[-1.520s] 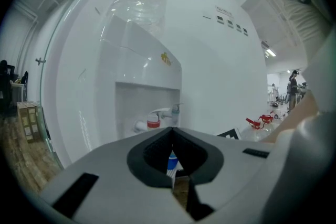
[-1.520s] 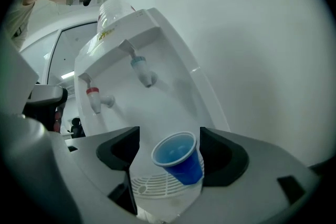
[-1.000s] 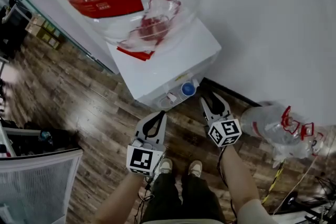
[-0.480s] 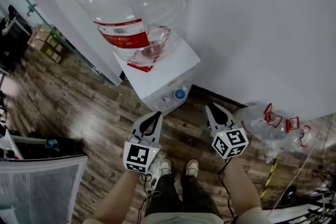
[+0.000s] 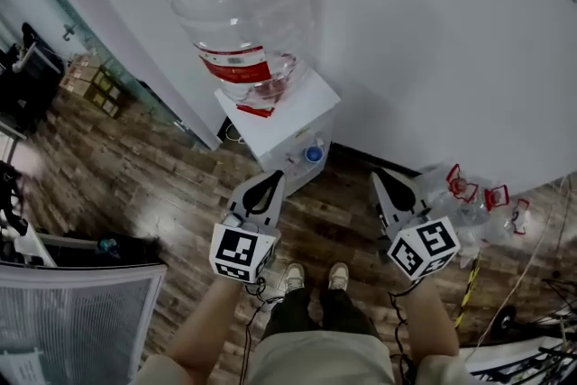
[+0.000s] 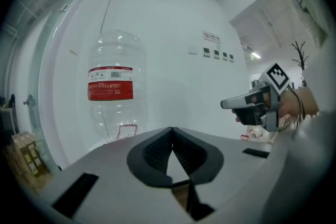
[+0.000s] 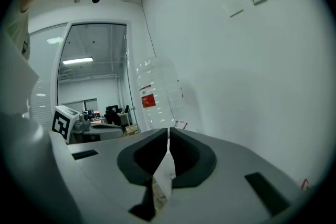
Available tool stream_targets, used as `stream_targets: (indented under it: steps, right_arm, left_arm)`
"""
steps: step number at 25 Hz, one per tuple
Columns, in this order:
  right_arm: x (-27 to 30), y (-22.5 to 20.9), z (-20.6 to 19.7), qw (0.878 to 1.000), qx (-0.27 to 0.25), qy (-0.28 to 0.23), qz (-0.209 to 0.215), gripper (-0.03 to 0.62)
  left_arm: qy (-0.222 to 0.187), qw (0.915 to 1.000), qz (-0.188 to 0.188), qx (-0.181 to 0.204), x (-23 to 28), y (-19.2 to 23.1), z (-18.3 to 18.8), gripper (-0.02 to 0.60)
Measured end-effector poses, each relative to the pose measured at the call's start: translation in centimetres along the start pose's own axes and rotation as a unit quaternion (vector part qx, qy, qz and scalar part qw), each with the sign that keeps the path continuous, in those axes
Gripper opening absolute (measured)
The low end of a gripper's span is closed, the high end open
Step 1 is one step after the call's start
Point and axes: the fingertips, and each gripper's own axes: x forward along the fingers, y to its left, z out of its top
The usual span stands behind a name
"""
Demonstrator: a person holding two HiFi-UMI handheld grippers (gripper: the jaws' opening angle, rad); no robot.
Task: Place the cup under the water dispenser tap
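Note:
No cup shows in any view. The white water dispenser (image 5: 281,127) stands against the wall with a big clear bottle (image 5: 242,9) on top and a blue tap (image 5: 314,154) on its front. My left gripper (image 5: 270,183) hovers in front of the dispenser, its jaws shut and empty; its own view (image 6: 172,129) looks at the bottle (image 6: 111,93). To the right of the tap, my right gripper (image 5: 384,179) hangs with its jaws closing to a thin slit and nothing between them (image 7: 168,131).
Empty water bottles with red caps (image 5: 469,194) lie on the wooden floor at the right by the wall. A mesh chair back (image 5: 77,320) is at the lower left. Cardboard boxes (image 5: 95,81) and a glass partition stand at the left.
Both grippers have risen and the dispenser now looks smaller and farther below. The right gripper's jaws, apart a second ago, have come together.

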Motion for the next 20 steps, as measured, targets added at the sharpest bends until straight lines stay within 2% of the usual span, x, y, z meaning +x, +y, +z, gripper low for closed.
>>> stream_targets:
  steps: [3, 9, 15, 20]
  right_arm:
    - [-2.4, 1.8, 3.0, 1.0, -0.018, -0.01, -0.004, 0.017]
    - [-6.8, 4.6, 7.6, 0.998, -0.021, -0.06, 0.013, 0.008]
    - [-9.8, 6.2, 8.0, 0.998, -0.031, -0.048, 0.017, 0.006]
    - [-11.1, 7.5, 7.5, 0.998, -0.061, -0.029, 0.017, 0.006]
  left_arm:
    - [-0.016, 0.9997, 0.0, -0.021, -1.8, 0.0, 2.5, 0.005]
    - [-0.03, 0.9995, -0.001, 0.002, -5.0, -1.2, 6.0, 0.005]
    - [-0.043, 0.999, -0.009, 0.011, -7.8, -3.1, 8.5, 0.005]
    - [-0.036, 0.999, -0.018, 0.019, -9.2, -4.7, 8.5, 0.005]
